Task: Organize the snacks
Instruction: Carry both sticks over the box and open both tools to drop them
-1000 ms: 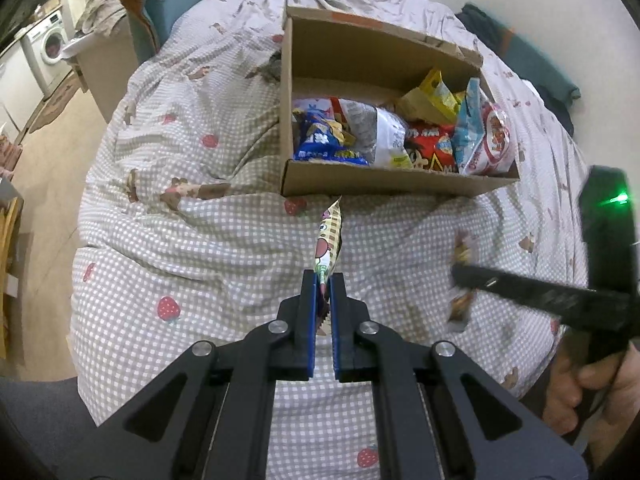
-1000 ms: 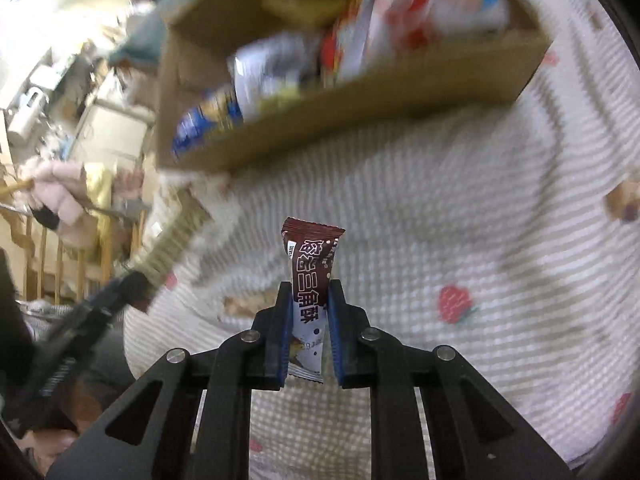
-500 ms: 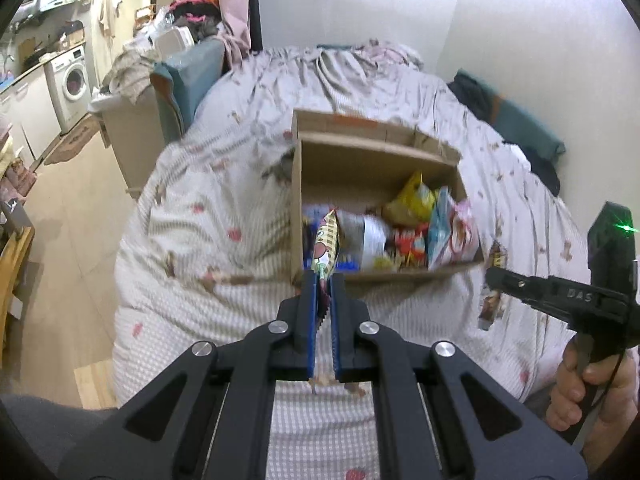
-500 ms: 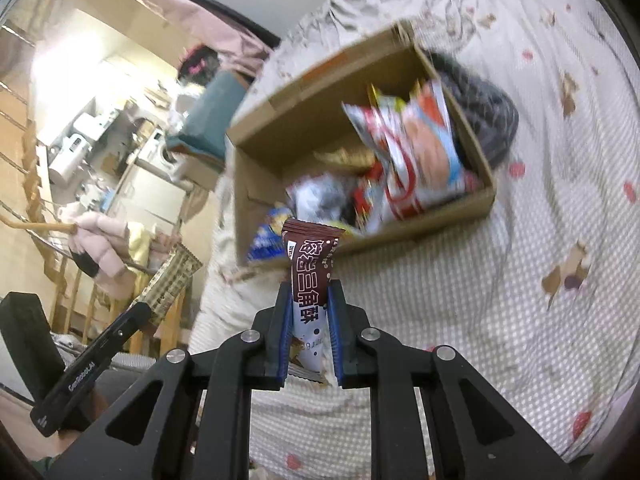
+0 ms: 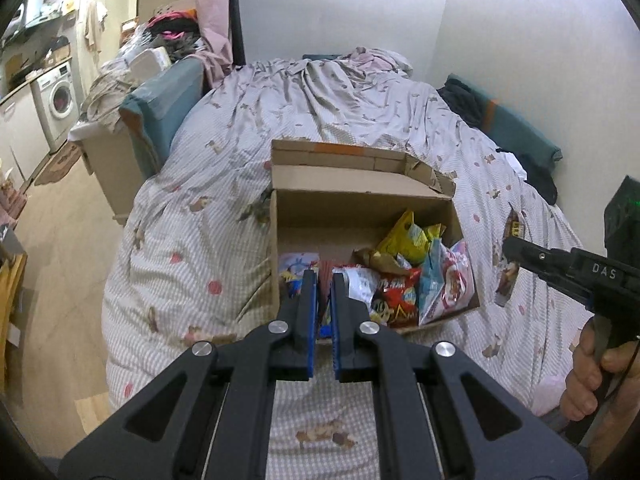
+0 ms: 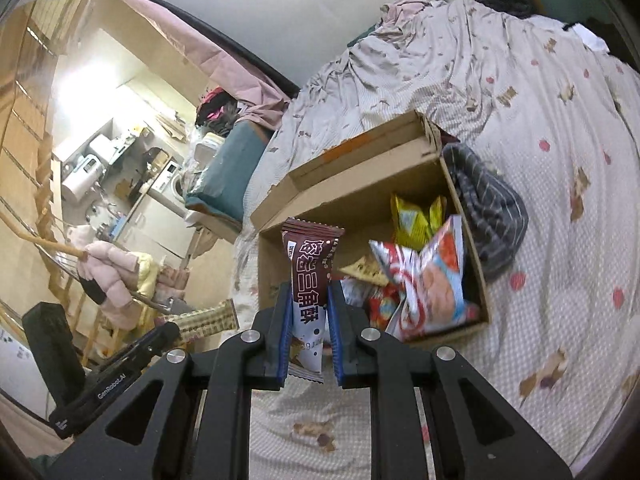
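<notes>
Right gripper (image 6: 308,304): clamped on a brown and white snack bar (image 6: 310,280), which stands upright between the blue pads with its crimped top above the fingertips and its lower end poking out below them
Left gripper (image 5: 322,280): pads pressed nearly together over the near left corner of the box; from its own camera only a thin sliver shows in the slit, but the right-hand camera shows a pale checked-pattern wrapper (image 6: 206,320) sticking out of its tip, so it is gripping that
Hand (image 5: 592,372): a person's fingers wrap the handle of the right gripper at the lower right edge of the left camera's picture
Cardboard box (image 5: 360,200): open on the bed, back flap folded outward, near wall low
Inside the box: packets heaped toward the right and front, a yellow bag (image 5: 408,236) at the back, a red bag (image 5: 396,300) in front of it, a pale blue and pink bag (image 5: 444,284) leaning on the right wall, a blue packet (image 5: 296,268) at the left; the back left of the floor is bare cardboard
Bedspread (image 5: 192,248): grey check with small red and brown prints, rumpled toward the wall
Striped dark cloth (image 6: 488,216): bunched against the outside of the box's right wall
Washing machine (image 5: 56,100): well off to the left, past the bed
</notes>
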Available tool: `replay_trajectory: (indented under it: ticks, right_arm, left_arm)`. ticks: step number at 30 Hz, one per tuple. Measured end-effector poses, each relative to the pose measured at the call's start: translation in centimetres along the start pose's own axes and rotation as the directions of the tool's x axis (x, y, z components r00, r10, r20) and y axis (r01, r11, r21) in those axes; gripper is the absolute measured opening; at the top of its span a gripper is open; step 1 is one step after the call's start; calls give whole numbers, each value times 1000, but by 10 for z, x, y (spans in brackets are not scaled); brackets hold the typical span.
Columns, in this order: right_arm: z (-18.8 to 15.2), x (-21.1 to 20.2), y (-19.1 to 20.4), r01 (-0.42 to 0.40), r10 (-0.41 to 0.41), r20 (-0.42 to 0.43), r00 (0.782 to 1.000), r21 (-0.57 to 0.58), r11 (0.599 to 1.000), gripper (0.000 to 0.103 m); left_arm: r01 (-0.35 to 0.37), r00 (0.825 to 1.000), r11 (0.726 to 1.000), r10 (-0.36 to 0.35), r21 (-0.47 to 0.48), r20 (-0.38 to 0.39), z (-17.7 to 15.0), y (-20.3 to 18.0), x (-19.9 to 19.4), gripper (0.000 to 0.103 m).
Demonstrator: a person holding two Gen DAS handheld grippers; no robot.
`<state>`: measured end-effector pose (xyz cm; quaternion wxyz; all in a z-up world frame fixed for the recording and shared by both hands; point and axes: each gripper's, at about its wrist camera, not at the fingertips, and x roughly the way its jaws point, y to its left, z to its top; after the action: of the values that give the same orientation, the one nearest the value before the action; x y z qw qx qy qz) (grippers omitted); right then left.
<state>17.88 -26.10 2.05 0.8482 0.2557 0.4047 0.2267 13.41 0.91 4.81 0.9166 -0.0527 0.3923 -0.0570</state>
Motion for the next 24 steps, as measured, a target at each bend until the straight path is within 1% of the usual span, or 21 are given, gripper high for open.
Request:
replay_trajectory:
  ticks: [5,8,10,16,19,21,24]
  right_arm:
    - [12,22,-2,19,-19,-12,1000,-21,1000,17]
    - [14,37,-3,21,-22,-27,999,-28,999,17]
    - [14,47,-2,38,-39,-35,999,-46,998,17]
    - [4,72,-5,71,-76,-66,995,-77,995,17]
    - [0,80,-7,86,-94,-77,993,-94,992,17]
    - [-3,85,-8,97,-106,-85,991,-104,990,17]
    - [-6,89,-10,96,-107,-96,990,-110,989,17]
  left_arm:
    - [-2,1000,1000,1,29,2,12,-8,19,4]
    - [-3,1000,999,3,44,0,17,-11,32,4]
    - [-8,1000,999,8,54,0,18,-13,39,4]
    - [-6,1000,998,6,64,1,23,-19,68,4]
    - [6,1000,996,-9,91,29,21,-23,75,4]
    - [-8,999,992,2,123,55,17,-26,80,4]
    - [3,999,994,-7,109,38,15,-23,90,4]
